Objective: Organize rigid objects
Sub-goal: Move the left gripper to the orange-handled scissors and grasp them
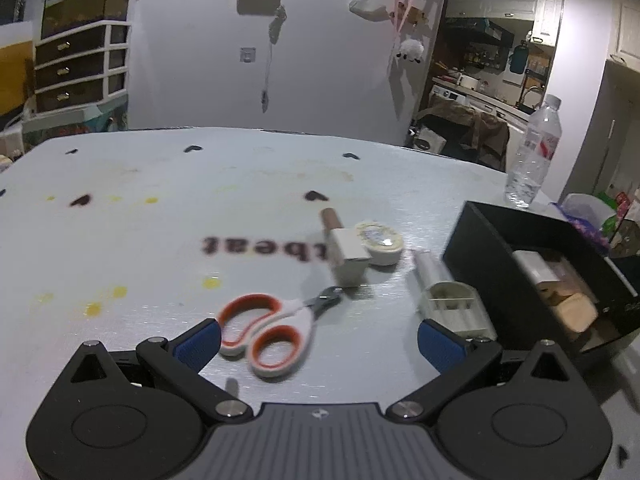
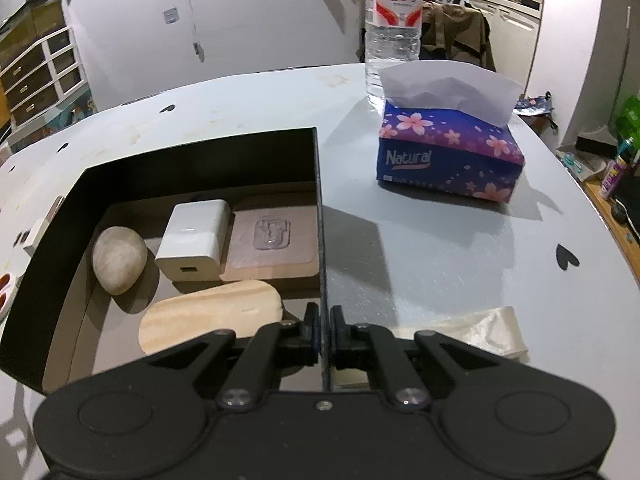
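My left gripper [image 1: 319, 340] is open and empty just above the table, with orange-and-white scissors [image 1: 269, 328] lying between its fingers. Beyond them lie a white block with a brown cylinder [image 1: 344, 254], a small round tub [image 1: 380, 242], and a white plastic holder [image 1: 452, 306]. The black box [image 1: 480, 264] stands to the right. My right gripper [image 2: 325, 330] is shut on the right wall of the black box [image 2: 320, 216]. Inside the box lie a stone [image 2: 118, 259], a white charger [image 2: 196, 240], a brown pad [image 2: 276, 240] and a wooden piece [image 2: 212, 316].
A water bottle [image 2: 394, 28] and a purple tissue pack [image 2: 448, 152] stand on the table behind and right of the box. The bottle also shows in the left wrist view [image 1: 534, 152]. A crumpled clear wrapper [image 2: 480, 332] lies near my right gripper. A drawer unit [image 1: 80, 68] stands at back left.
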The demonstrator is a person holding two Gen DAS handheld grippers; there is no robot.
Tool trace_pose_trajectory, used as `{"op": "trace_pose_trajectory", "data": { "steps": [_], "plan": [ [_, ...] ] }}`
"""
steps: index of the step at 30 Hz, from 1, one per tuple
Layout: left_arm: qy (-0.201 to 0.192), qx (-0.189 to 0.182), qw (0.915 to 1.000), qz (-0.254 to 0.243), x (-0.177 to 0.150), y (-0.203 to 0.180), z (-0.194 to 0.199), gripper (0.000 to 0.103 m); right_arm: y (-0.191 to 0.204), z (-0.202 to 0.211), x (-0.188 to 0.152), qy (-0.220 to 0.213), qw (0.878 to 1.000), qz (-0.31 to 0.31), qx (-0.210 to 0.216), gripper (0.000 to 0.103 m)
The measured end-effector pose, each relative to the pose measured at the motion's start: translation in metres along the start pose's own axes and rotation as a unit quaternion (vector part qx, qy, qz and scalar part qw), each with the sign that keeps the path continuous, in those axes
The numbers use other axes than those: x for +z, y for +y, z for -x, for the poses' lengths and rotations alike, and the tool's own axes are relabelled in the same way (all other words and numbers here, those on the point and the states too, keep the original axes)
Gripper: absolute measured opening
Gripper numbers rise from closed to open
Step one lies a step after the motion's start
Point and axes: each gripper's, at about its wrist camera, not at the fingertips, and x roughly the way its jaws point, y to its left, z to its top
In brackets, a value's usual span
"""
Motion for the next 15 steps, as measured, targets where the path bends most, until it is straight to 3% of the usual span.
{"op": "trace_pose_trajectory", "data": {
  "steps": [7, 15],
  "plan": [
    [0.021, 0.03, 0.9993, -0.009, 0.003, 0.031, -0.023, 0.103, 0.003, -0.001, 0.001, 0.002, 1.0, -0.014, -0.019, 0.005],
    [0.023, 0.038, 0.9958, -0.079, -0.001, 0.023, -0.034, 0.102, 0.006, 0.0, -0.002, -0.007, 0.999, -0.026, -0.033, 0.007]
  ]
}}
